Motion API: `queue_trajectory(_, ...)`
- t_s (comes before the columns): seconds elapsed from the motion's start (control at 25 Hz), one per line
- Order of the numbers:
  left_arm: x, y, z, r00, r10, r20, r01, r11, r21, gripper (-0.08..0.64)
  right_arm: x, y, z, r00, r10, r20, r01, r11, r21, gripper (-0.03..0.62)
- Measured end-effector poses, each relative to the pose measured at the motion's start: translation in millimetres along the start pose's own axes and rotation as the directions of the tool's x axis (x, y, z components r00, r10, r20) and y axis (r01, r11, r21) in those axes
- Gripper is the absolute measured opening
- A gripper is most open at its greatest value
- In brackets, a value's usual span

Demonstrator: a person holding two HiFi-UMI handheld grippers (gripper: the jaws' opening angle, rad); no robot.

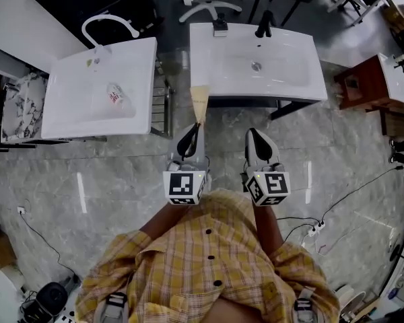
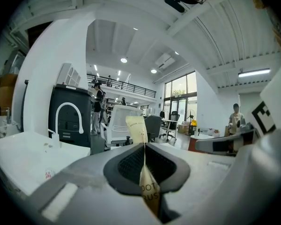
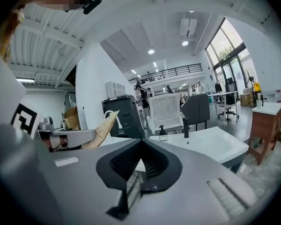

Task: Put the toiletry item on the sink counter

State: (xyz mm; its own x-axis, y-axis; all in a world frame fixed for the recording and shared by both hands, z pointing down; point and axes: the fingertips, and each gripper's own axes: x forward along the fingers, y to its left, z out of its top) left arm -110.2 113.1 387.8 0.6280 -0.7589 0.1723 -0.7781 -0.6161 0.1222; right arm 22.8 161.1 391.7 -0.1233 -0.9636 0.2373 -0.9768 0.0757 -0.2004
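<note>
My left gripper [image 1: 192, 140] is shut on a flat beige toothbrush packet [image 1: 200, 103] that sticks out forward toward the gap between two white sinks. In the left gripper view the packet [image 2: 137, 128] stands edge-on between the jaws of the left gripper [image 2: 144, 146]. My right gripper [image 1: 258, 147] hangs beside it, shut and empty, before the right sink counter [image 1: 293, 86]. The right gripper view shows the packet [image 3: 100, 130] off to the left and the right sink counter [image 3: 225, 146] ahead. Both grippers are over the floor, short of the counters.
The left sink [image 1: 138, 66] has a white arched faucet [image 1: 108, 25] and a small wrapped item [image 1: 116, 96] in its basin. The right sink carries a black faucet [image 1: 262, 24] and a soap dispenser [image 1: 220, 25]. A wire rack [image 1: 160, 106] sits between them. A wooden vanity [image 1: 363, 79] stands at the right.
</note>
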Motion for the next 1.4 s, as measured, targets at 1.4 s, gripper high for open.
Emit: queue_trajectory(1.4,145.0,61.5,9.5,0.993,0.101,-0.067,-0.103,0.994,-0.023,0.003,166.4,-45.3,44.5,0.990,0.139,-0.022,-0.140,0.990,-0.025,-0.001)
